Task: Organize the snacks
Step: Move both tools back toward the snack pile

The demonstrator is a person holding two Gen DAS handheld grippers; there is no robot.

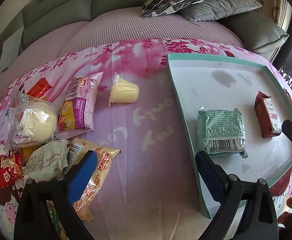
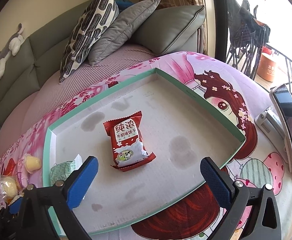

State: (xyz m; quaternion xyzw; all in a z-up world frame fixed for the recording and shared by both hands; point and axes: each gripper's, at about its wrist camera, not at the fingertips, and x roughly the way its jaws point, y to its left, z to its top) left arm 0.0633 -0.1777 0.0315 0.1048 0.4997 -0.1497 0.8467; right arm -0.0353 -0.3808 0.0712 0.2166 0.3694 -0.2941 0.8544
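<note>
Red biscuit packet (image 2: 129, 143): crimped ends, white label panel with printed characters, lying flat near the middle of the shallow green-rimmed tray (image 2: 221, 121). Green-printed packet (image 1: 220, 131): barcode face up, lying flat in the same tray near its left wall. Tray floor is white and stained.

Right claw (image 2: 148, 177): spread, empty; the red packet lies just ahead, between the fingertips' lines.

Left claw (image 1: 146, 167): spread, empty; the green packet lies just ahead of its right finger. Loose snacks, including a yellow jelly cup (image 1: 124, 93), lie on the patterned table (image 1: 138, 132) left of the tray.
</note>
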